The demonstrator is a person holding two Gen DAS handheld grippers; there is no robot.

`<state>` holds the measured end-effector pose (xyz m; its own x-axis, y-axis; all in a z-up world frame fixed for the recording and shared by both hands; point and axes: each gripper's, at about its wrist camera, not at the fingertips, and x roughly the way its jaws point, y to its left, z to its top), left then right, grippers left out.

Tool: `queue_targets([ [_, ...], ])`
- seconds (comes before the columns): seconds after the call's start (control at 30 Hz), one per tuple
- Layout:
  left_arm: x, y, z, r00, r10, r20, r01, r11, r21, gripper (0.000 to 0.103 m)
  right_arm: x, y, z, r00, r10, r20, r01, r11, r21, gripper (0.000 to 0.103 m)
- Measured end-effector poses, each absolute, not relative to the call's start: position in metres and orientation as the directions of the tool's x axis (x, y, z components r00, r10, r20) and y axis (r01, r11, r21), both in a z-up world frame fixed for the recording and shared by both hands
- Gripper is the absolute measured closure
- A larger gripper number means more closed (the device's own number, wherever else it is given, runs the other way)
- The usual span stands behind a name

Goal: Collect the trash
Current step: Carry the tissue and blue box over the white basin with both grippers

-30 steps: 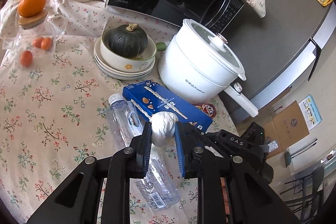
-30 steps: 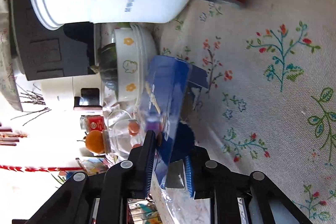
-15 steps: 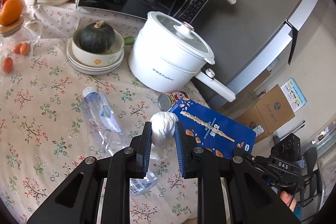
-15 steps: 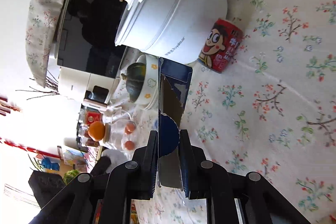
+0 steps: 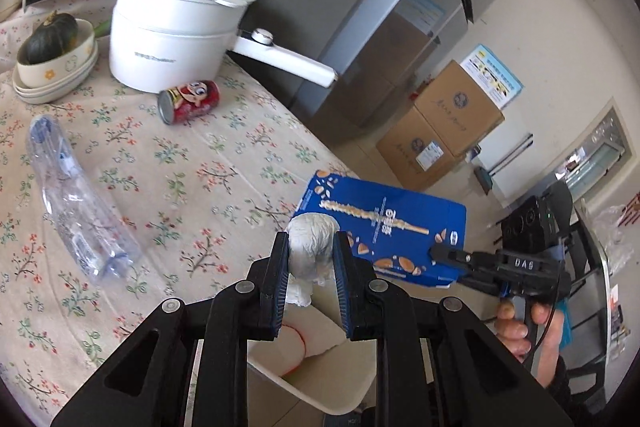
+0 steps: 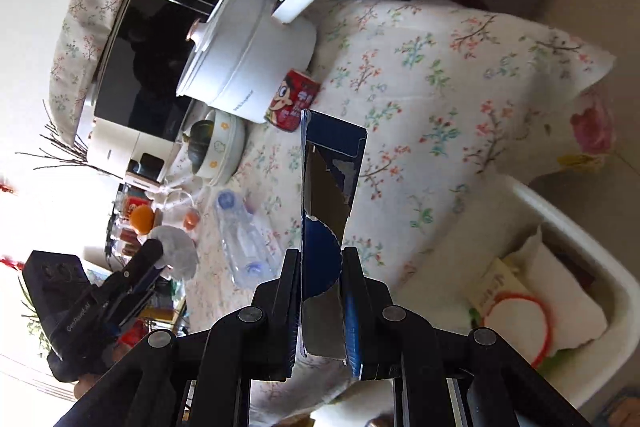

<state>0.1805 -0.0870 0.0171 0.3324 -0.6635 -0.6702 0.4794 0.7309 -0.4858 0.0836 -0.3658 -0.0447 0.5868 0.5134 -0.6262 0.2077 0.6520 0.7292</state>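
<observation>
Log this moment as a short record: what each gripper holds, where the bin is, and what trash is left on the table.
left gripper: shut on crumpled white wad, held above the bin
right gripper: shut on blue snack box, off the table edge
bin: white, beside the table, already holds paper trash
left on table: plastic bottle lying flat; red can on its side by the white pot
not trash: squash in bowl

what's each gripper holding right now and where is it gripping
Left gripper: crumpled white tissue wad, pinched across its middle. Right gripper: flattened blue snack box, clamped at its near end.
</observation>
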Motion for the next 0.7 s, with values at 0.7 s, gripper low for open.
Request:
queue_targets([
  [0.7, 0.103, -0.241, -0.11, -0.026, -0.535, -0.844, 0.708, 0.587, -0.394, 0.08, 0.042, -0.42, -0.008, 0.524, 0.376, -0.764, 0.08, 0.871, 0.484, 0.086],
])
